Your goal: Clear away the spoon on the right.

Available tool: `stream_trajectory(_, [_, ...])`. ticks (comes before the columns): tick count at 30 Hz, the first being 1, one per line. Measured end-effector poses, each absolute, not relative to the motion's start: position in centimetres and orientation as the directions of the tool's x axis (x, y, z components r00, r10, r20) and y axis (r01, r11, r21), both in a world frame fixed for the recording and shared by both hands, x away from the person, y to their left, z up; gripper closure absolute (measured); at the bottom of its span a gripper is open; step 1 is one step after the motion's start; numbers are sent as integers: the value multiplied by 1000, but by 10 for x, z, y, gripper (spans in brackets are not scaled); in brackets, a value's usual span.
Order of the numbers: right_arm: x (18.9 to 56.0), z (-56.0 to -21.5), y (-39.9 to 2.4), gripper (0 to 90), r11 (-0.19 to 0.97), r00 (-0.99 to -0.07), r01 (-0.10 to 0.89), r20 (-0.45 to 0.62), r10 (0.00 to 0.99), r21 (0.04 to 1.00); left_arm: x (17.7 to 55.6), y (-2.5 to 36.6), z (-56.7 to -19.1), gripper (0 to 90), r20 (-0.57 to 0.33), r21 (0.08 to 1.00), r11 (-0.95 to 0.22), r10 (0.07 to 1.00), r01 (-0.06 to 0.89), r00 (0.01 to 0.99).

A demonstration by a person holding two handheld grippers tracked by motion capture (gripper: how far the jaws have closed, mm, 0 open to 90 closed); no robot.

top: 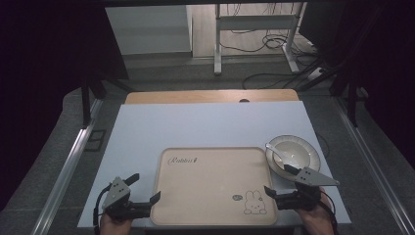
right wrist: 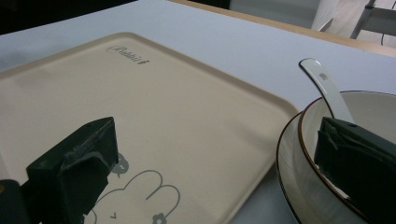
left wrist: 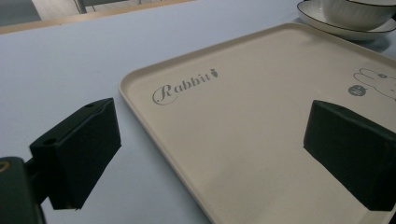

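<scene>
Left tool (top: 145, 188) at the near left corner of the bench (top: 205, 122), released, jaws spread wide with one over bare white surface and the other above the left rim of the tray (top: 213, 186); nothing between them. In the left gripper view, same tool (left wrist: 210, 154) gaping across the tray (left wrist: 243, 116) edge, "Rabbit" lettering just beyond. Beige tray lying flat near the front middle of the bench, bare, rabbit drawing at its near right corner. Right tool (top: 279, 180) released as well, straddling the gap between tray and bowl (top: 298, 152), one jaw over the rabbit drawing, the other over the near rim of the bowl. Bowl sitting on a plate (top: 313, 164) just beside the tray's far right corner, white spoon (top: 275, 152) leaning inside it. In the right gripper view, tool (right wrist: 215, 168) wide apart, spoon (right wrist: 327, 91) handle rising from the bowl (right wrist: 373, 107) beside the right-hand jaw, plate (right wrist: 285, 154) rim near the tray (right wrist: 187, 116) edge
</scene>
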State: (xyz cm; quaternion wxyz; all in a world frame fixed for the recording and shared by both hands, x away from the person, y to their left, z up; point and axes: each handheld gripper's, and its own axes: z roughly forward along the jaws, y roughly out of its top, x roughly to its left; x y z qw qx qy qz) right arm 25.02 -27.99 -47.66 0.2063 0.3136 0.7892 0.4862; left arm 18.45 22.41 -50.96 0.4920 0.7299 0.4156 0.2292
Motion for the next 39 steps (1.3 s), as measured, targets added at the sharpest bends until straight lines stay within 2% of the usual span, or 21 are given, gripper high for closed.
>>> stream_trajectory(19, [259,-468,-287,9,327,-692,310,-24,721,893,184,221,-510,37,-55,907,-186,837,377,545])
stream_trajectory(25, [263,-463,-289,10,310,-693,342,15,721,887,184,219,-510,36,-51,906,-191,836,377,546])
stream_trajectory(39, [269,-459,-297,8,313,-662,385,23,750,868,185,220,-510,35,-47,906,-192,840,376,540])
